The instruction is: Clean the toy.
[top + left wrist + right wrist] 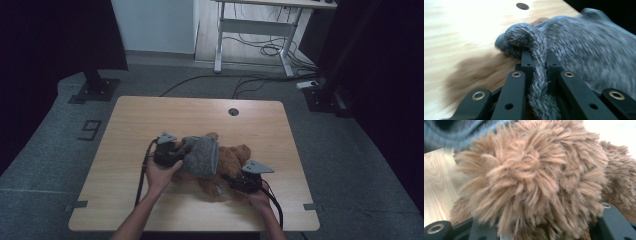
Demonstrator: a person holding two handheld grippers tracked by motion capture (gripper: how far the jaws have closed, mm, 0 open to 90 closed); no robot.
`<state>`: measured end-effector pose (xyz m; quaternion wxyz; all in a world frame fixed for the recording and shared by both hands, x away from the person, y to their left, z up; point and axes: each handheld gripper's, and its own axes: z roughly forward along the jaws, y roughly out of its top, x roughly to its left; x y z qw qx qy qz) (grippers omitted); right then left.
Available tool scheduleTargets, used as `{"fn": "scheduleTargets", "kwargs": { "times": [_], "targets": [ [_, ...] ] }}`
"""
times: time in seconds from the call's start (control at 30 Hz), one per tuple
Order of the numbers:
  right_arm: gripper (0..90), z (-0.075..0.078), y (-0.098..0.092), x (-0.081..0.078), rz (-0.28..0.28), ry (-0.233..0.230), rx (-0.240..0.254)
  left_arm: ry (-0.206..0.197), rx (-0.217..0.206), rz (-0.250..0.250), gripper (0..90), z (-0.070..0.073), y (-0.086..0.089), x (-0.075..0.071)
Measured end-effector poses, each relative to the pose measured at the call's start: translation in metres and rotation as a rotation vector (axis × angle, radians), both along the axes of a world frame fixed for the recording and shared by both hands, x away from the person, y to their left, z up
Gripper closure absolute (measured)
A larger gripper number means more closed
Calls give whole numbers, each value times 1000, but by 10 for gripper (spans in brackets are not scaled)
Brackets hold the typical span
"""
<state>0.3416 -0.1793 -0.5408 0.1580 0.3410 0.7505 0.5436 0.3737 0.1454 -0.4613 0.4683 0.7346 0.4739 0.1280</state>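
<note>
The left gripper [172,152] is clamped on a bunched fold of the grey knitted sweater [202,155] (its jaws nearly together), which drapes over the brown teddy bear [235,160] near the middle of the wooden table [150,115]; the right gripper [240,182] grasps the bear's furry body at the near right

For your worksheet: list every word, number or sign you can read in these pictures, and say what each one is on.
"9": dark marking on the grey floor left of the table.
Nothing readable on the grey knit garment, the brown teddy bear or either gripper.
</note>
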Motion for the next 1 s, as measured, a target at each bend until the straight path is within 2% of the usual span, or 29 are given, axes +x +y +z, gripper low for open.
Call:
{"fn": "scheduleTargets", "kwargs": {
  "times": [0.1,0.17,0.23,0.37,0.4,0.47,0.57,0.6,0.63,0.73,0.8,0.83,0.9,1.0],
  "targets": [
    [464,0,0,0,-1,2,3,-7,34,55,807,-2,24,-3],
    [464,0,-1,0,-1,4,5,14,51,79,808,-11,37,-4],
    [464,-1,-1,0,-1,5,6,50,84,71,808,-24,44,-4],
    [464,-1,-1,0,2,4,10,121,194,49,810,-53,41,-4],
    [464,-1,-1,0,2,4,11,133,187,50,810,-60,40,-4],
    [464,-1,-1,0,3,3,10,133,164,55,811,-60,40,-4],
    [464,-2,-2,1,3,8,19,104,115,72,810,-45,45,-3],
    [464,-2,-3,1,4,9,20,90,89,74,810,-35,46,-3],
    [464,-2,-2,1,4,8,20,76,83,69,810,-27,45,-3],
    [465,-2,-3,1,4,9,22,2,113,46,810,-3,31,-8],
    [465,-3,-4,1,5,10,27,-40,91,20,810,12,21,-10],
    [465,-3,-4,1,6,11,28,-53,56,-13,811,20,14,-12],
    [464,-3,-3,1,11,0,20,-56,11,-65,812,27,1,-12],
    [465,-3,-2,0,11,-2,17,-53,-7,-129,812,34,-30,-9]
  ]
}}
